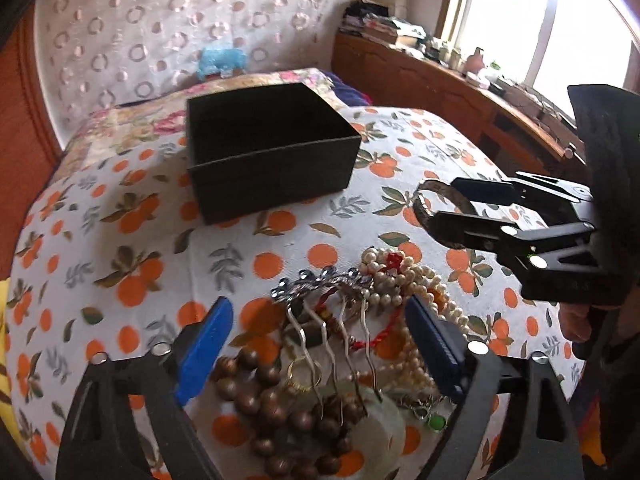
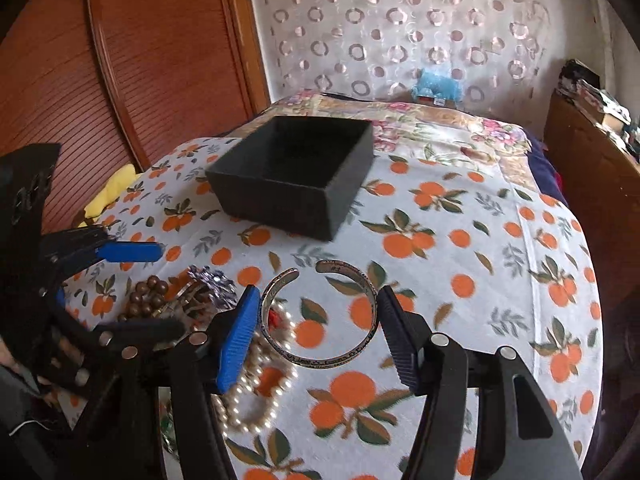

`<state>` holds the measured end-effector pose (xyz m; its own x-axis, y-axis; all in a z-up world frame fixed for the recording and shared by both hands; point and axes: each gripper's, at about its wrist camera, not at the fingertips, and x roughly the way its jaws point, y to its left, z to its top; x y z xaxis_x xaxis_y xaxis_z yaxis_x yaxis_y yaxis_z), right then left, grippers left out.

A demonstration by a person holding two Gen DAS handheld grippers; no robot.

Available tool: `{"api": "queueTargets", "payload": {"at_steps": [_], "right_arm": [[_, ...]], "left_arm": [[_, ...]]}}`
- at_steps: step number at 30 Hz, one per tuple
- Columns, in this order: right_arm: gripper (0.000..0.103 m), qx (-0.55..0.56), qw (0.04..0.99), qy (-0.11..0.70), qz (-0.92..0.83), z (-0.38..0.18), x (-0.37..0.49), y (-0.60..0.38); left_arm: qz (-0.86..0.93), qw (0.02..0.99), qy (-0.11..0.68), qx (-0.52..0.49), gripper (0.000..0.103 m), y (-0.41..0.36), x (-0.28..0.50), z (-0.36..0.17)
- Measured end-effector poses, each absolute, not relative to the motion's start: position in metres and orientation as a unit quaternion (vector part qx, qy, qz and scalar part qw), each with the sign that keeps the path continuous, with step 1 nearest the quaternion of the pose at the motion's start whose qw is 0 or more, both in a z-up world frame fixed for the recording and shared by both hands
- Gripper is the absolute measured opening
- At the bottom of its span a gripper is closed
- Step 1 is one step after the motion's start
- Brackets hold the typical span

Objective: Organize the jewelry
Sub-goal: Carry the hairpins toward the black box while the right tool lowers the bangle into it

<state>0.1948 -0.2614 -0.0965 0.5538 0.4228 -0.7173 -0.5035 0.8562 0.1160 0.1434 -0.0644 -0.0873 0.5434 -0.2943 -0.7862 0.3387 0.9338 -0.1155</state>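
An open black box (image 1: 272, 152) stands on the orange-print cloth, also in the right wrist view (image 2: 296, 172). A jewelry pile lies near me: a silver hair comb (image 1: 328, 312), pearl strands (image 1: 400, 280), brown wooden beads (image 1: 272, 400). My left gripper (image 1: 320, 344) is open over the pile, fingers either side of the comb. A silver cuff bracelet (image 2: 320, 316) lies on the cloth. My right gripper (image 2: 316, 340) is open with its fingers either side of the cuff; it also shows in the left wrist view (image 1: 448, 204). Pearls (image 2: 256, 392) lie under its left finger.
The table cloth (image 2: 460, 280) extends right of the cuff. A flowered bedspread (image 2: 440, 124) lies behind the box. A wooden cabinet (image 1: 440, 80) with clutter stands at the back right under a window. A yellow cloth (image 2: 108, 192) lies at the table's left edge.
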Motion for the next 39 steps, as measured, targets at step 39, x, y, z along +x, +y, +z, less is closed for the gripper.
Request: {"api": "queueTargets", "payload": {"at_steps": [39], "right_arm": [[0.063,-0.058,0.891,0.358,0.274,-0.072,0.204,-0.234]], "left_arm": [[-0.153,0.923,0.353,-0.013,0.059,-0.024,0.143,-0.043]]}}
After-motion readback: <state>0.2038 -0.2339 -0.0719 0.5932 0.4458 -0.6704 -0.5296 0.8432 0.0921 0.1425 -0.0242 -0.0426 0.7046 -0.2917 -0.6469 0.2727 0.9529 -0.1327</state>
